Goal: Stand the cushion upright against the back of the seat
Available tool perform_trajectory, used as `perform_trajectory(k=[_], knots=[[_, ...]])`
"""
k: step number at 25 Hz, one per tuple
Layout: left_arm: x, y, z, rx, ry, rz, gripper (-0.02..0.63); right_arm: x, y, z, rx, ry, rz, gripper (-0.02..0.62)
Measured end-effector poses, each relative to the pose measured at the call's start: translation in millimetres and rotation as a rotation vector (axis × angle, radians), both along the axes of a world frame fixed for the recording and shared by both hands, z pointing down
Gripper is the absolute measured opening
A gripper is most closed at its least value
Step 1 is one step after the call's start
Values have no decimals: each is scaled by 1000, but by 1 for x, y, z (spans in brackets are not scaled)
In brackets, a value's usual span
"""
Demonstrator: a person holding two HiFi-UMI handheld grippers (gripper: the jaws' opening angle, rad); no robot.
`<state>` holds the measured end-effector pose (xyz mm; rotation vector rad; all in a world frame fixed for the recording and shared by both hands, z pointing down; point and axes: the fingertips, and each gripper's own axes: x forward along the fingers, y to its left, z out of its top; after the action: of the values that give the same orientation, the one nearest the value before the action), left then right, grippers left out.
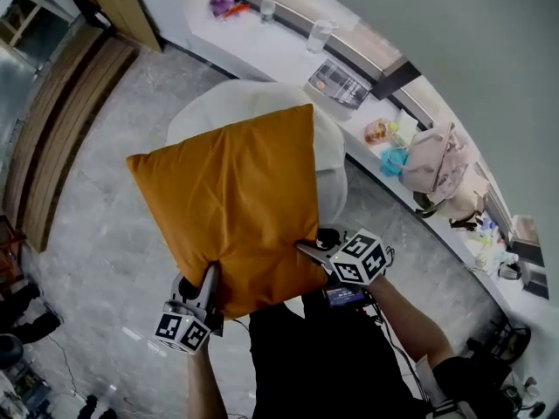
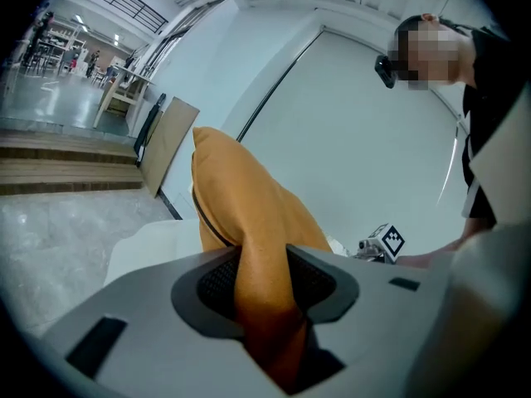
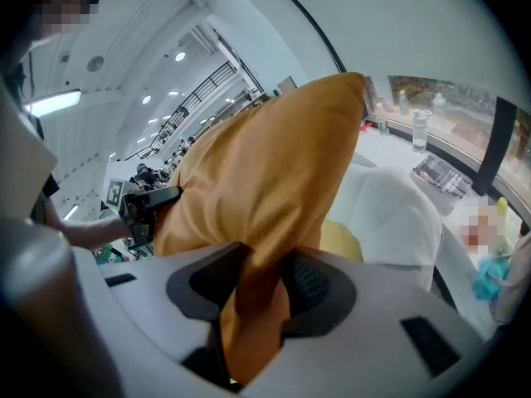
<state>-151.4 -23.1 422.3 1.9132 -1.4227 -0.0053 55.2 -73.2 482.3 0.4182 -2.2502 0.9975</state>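
An orange square cushion (image 1: 231,208) hangs in the air above a white rounded seat (image 1: 332,142), covering most of it. My left gripper (image 1: 208,279) is shut on the cushion's near left corner, and its pads pinch the fabric in the left gripper view (image 2: 264,280). My right gripper (image 1: 311,251) is shut on the near right corner, with orange cloth bunched between its pads (image 3: 264,282). In the right gripper view the seat's white back (image 3: 398,214) rises behind the cushion (image 3: 265,164), and a yellowish patch (image 3: 342,240) shows below it.
A white ledge (image 1: 279,51) curves along the window with a bottle (image 1: 320,35), a magazine (image 1: 339,84) and a pink bag (image 1: 435,160). Wooden steps (image 1: 61,120) lie at the left on the grey marble floor (image 1: 113,234). Cables trail at the lower right.
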Motion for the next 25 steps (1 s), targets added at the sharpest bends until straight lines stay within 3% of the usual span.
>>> perform_trajectory(k=[14,19,25], knots=[[4,-4,94,-119,62,3,160,4,-10,80,-26,65,-8,164],[3,-7,132,-145,76,60,155,2,-16,114,-37,85,-2,164],[-9,-17,182,-180,117,70,153,-6,-21,155,-46,97,24,163]])
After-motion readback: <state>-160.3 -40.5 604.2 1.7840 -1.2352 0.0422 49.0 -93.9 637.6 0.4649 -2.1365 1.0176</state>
